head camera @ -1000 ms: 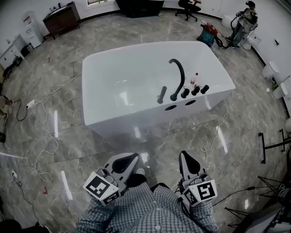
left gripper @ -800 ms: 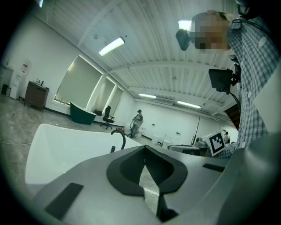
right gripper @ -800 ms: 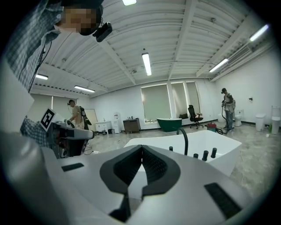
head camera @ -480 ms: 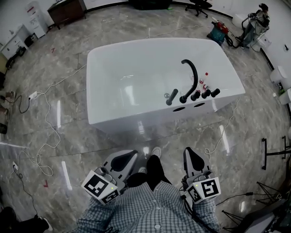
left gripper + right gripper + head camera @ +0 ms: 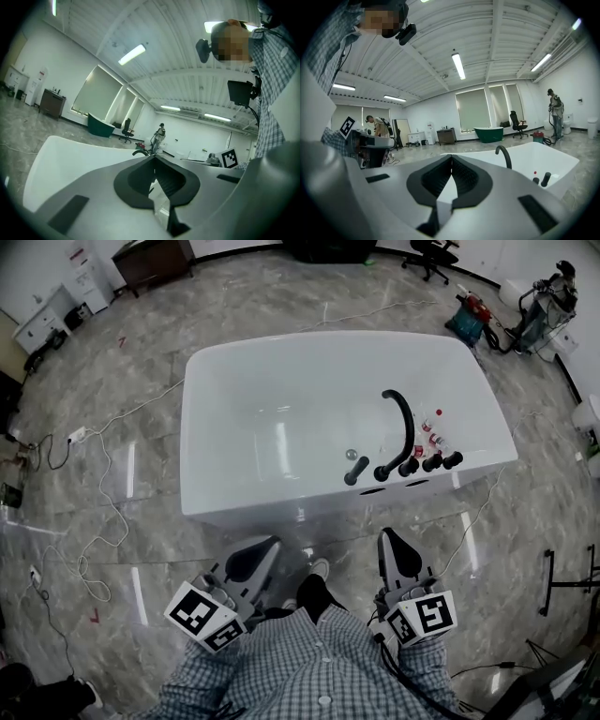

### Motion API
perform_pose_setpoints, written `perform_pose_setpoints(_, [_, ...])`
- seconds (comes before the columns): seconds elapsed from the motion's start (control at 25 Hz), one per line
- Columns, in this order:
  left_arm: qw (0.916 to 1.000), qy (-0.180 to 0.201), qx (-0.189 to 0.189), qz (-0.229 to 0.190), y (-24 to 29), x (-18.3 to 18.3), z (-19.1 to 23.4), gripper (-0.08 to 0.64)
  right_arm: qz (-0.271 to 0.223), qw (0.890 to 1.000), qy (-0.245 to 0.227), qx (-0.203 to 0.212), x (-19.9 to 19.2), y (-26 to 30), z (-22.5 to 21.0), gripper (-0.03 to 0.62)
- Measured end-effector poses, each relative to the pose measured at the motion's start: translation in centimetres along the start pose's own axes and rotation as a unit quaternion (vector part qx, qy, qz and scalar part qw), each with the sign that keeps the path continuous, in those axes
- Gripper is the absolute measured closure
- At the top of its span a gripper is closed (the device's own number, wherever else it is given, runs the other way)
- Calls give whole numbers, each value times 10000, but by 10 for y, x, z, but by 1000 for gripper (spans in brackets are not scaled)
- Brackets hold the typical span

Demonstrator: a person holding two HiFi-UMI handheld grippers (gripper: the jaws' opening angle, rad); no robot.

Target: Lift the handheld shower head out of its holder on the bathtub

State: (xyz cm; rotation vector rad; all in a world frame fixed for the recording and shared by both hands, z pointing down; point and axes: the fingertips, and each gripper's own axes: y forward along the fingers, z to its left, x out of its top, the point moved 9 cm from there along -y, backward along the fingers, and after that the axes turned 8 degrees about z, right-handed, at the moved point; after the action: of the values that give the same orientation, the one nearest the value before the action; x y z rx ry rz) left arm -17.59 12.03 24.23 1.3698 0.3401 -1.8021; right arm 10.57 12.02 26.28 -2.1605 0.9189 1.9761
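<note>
Standing on bathtub [image 5: 281, 501] rim, handheld shower head [image 5: 356, 470]

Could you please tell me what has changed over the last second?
The person has stepped closer to the bathtub, carrying the left gripper and right gripper forward. Both remain shut and empty; the handheld shower head still sits in its holder.

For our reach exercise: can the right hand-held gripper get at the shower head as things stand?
Probably not yet: the right hand-held gripper, shut, hangs short of the bathtub. Nothing stands before the shower head, so the way looks free.
</note>
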Motion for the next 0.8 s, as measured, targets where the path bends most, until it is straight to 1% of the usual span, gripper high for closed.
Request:
perform_pose_setpoints(0.16, [10000, 52, 19, -50, 34, 22, 4, 554, -71, 9999, -69, 85, 19, 19, -28, 575])
perform_pose_setpoints(0.32, [9998, 179, 7, 6, 67, 32, 5, 554, -30, 9999, -76, 119, 23, 35, -56, 575])
perform_pose_setpoints(0.44, [9997, 204, -11, 116, 84, 33, 5, 554, 130, 9999, -24, 88, 18, 45, -74, 575])
perform_pose_setpoints(0.64, [9994, 8, -81, 343, 112, 27, 15, 554, 376, 9992, 90, 50, 5, 65, -96, 575])
perform_pose_setpoints(0.8, [9984, 4, -214, 522, 132, 22, 28, 554, 543, 9984, 164, -65, -13, 83, -107, 575])
